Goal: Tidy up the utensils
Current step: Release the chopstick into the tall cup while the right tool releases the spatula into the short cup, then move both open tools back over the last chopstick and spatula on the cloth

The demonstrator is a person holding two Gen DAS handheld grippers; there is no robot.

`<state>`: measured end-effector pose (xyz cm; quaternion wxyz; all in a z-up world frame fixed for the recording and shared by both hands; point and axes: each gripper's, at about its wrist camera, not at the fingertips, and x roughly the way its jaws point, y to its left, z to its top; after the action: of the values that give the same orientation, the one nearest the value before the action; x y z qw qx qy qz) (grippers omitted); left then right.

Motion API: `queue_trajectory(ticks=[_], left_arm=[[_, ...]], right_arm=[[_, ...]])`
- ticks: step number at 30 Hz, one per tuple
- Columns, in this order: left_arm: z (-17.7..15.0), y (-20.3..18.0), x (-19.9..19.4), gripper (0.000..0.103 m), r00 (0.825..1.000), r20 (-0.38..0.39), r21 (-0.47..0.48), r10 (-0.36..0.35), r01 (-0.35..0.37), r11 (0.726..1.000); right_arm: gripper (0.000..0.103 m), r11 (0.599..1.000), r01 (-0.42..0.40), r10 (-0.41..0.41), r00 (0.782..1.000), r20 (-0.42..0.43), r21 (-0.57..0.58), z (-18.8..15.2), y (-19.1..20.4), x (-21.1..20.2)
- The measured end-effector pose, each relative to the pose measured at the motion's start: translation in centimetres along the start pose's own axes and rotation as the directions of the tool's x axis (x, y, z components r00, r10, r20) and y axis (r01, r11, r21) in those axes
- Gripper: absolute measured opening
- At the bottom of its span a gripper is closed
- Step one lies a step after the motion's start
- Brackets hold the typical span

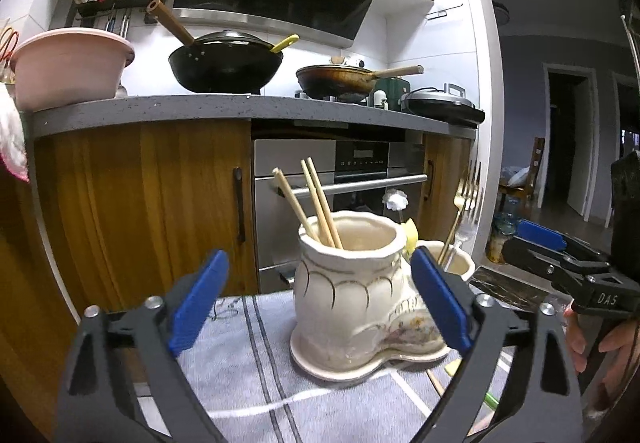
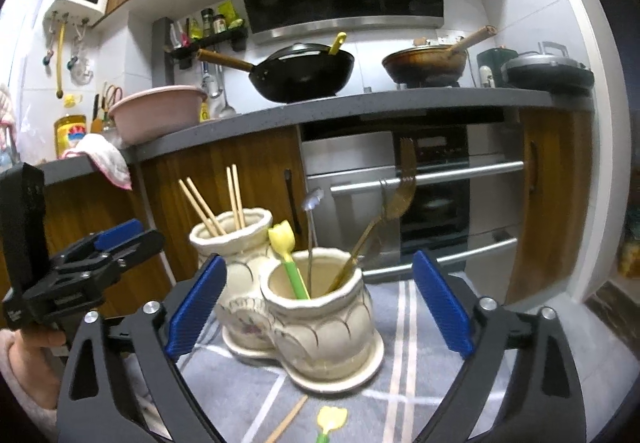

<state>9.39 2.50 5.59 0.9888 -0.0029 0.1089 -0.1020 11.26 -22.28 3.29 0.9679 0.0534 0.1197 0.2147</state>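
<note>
A cream ceramic double-pot holder [image 1: 352, 295] [image 2: 304, 307] stands on a grey striped cloth [image 1: 248, 363]. One pot holds wooden chopsticks [image 1: 316, 203] [image 2: 224, 203]. The other pot holds a gold fork [image 2: 384, 219] [image 1: 460, 211], a silver spoon [image 2: 311, 231] and a yellow-green tulip utensil [image 2: 286, 255]. On the cloth in front lie a second tulip utensil [image 2: 330, 421] and a loose chopstick [image 2: 288, 419]. My left gripper [image 1: 320, 303] is open and empty, its jaws either side of the chopstick pot. My right gripper [image 2: 320, 307] is open and empty, facing the fork pot.
Behind stands a kitchen counter [image 1: 240, 105] with a black wok [image 1: 226, 63], a brown pan [image 1: 340, 81], a pink basin [image 1: 68, 67] and an oven [image 1: 340, 183] below. The right gripper shows at the right edge of the left wrist view [image 1: 560, 259].
</note>
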Motion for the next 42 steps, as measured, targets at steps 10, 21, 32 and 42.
queue_trajectory(ticks=[10, 21, 32, 42], left_arm=[[-2.6, -1.5, -1.8, 0.097, 0.998, -0.069, 0.043, -0.013, 0.016, 0.999], [-5.1, -3.2, -3.7, 0.097, 0.988, -0.152, 0.059, -0.040, 0.049, 0.997], [-6.7, -3.4, -2.5, 0.097, 0.956, -0.293, 0.043, -0.018, 0.032, 0.999], [-7.6, -3.6, -1.4, 0.097, 0.937, -0.349, 0.046, -0.019, 0.037, 0.998]], right_arm=[[0.097, 0.997, 0.076, -0.076, 0.992, -0.105, -0.002, -2.8, -0.3, -1.8], [0.097, 0.984, 0.170, -0.176, 0.943, -0.283, -0.047, -5.7, -0.3, -1.4], [0.097, 0.978, 0.174, -0.206, 0.873, -0.443, -0.112, -8.4, 0.5, 0.8], [0.069, 0.984, 0.138, -0.178, 0.843, -0.508, -0.116, -9.2, 1.2, 2.4]])
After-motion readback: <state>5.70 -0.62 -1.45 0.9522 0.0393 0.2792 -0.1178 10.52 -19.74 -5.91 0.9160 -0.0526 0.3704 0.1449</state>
